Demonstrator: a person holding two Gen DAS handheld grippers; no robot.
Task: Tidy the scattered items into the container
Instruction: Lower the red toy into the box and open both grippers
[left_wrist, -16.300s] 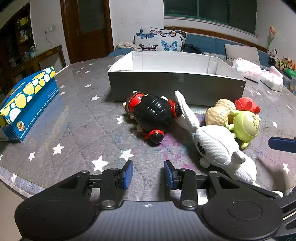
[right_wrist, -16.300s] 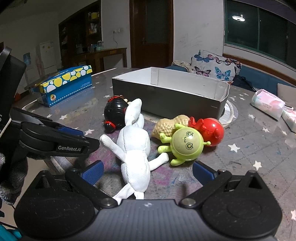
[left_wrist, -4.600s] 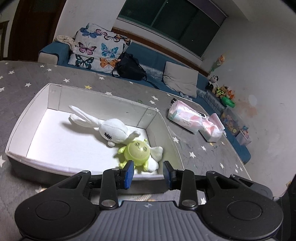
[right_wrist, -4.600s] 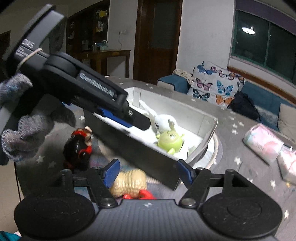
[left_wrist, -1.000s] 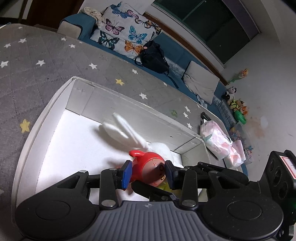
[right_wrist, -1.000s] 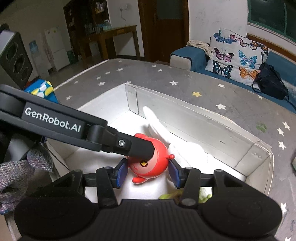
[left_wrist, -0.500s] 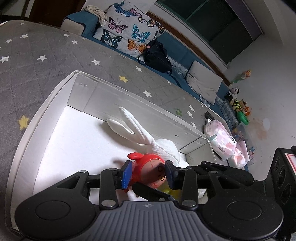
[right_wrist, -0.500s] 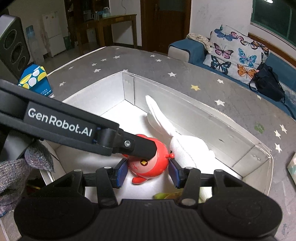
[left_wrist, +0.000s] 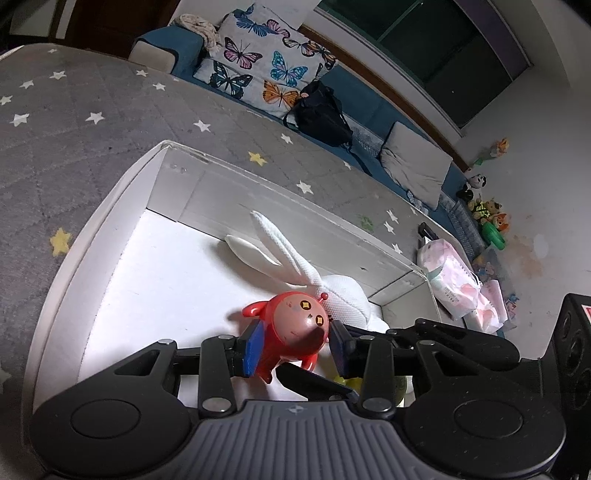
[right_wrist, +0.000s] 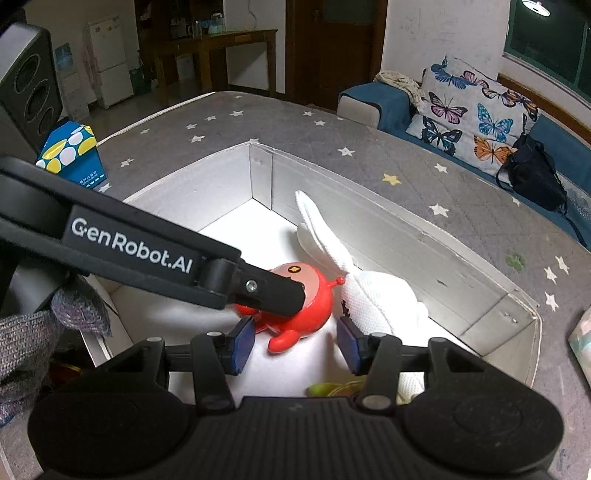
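Since a moment ago the left hand-held gripper (left_wrist: 291, 349), still clenched on the round red plastic toy (left_wrist: 295, 334), has lowered it into the white cardboard box (left_wrist: 110, 206) beside the white plush rabbit (left_wrist: 332, 291), while the right hand-held gripper (right_wrist: 293, 341) stays released, so letting go comes next.

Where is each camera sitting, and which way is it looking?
Left wrist: it sits on the left gripper and looks down into the white box; that gripper's two fingers flank the red toy.
Right wrist: it sits on the right gripper and looks down into the box from the near side; its own fingers, the left gripper and a grey-gloved hand show.
Shared: both see the red toy, the white rabbit, the box and the butterfly pillows.
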